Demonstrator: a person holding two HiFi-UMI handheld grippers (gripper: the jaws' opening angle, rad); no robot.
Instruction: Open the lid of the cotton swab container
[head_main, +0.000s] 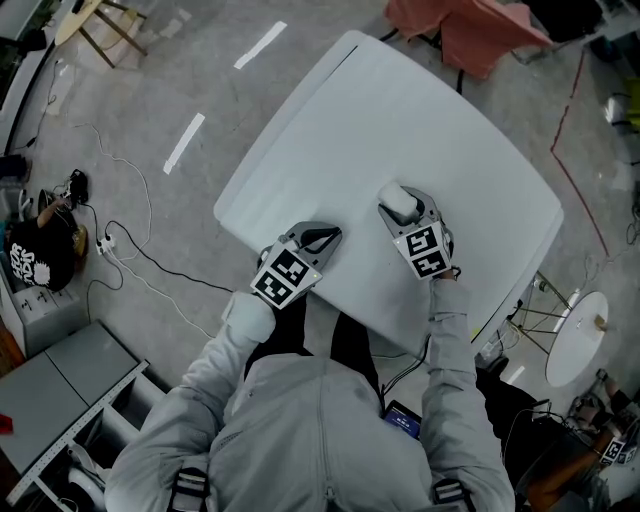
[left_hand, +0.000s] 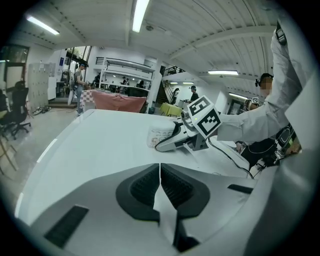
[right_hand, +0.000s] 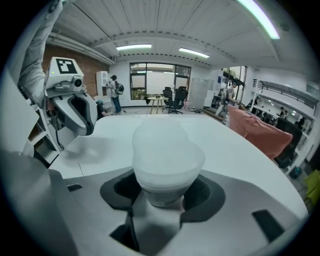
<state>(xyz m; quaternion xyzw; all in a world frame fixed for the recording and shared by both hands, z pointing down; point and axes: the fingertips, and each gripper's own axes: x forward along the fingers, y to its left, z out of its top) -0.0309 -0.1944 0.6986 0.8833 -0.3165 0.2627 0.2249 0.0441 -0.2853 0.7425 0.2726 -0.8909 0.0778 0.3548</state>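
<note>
- Counter (head_main: 400, 110): white, with rounded corners. A person in a grey jacket (head_main: 300, 430) stood at its near edge with a gripper in each hand.
- Cotton swab container (head_main: 397, 197): on the counter, right of the middle and towards the near side, between the fingers of the right gripper. In the left gripper view it appeared to stand upright, with a printed label on its side.
- Lid (right_hand: 166, 142): cloudy white and wider than the body below it. It was seated on the container, not yet opened.
- Right gripper (head_main: 403, 206): fingers (right_hand: 207, 192) stood wide, one on each side of the container's lower body. A dark gap showed beside the body on both sides, so no firm press could be confirmed.
- Left gripper (head_main: 322, 238): fingers (left_hand: 145, 187) were closed together with nothing between them. It was low over the counter near the front edge, left of the right gripper and apart from the container.
- Marker cube (left_hand: 204, 116) on the right gripper faced the left gripper view.
- Surroundings: a pink cloth (head_main: 465, 30) lay beyond the counter's far corner, and cables (head_main: 130, 250) ran over the floor at left.
</note>
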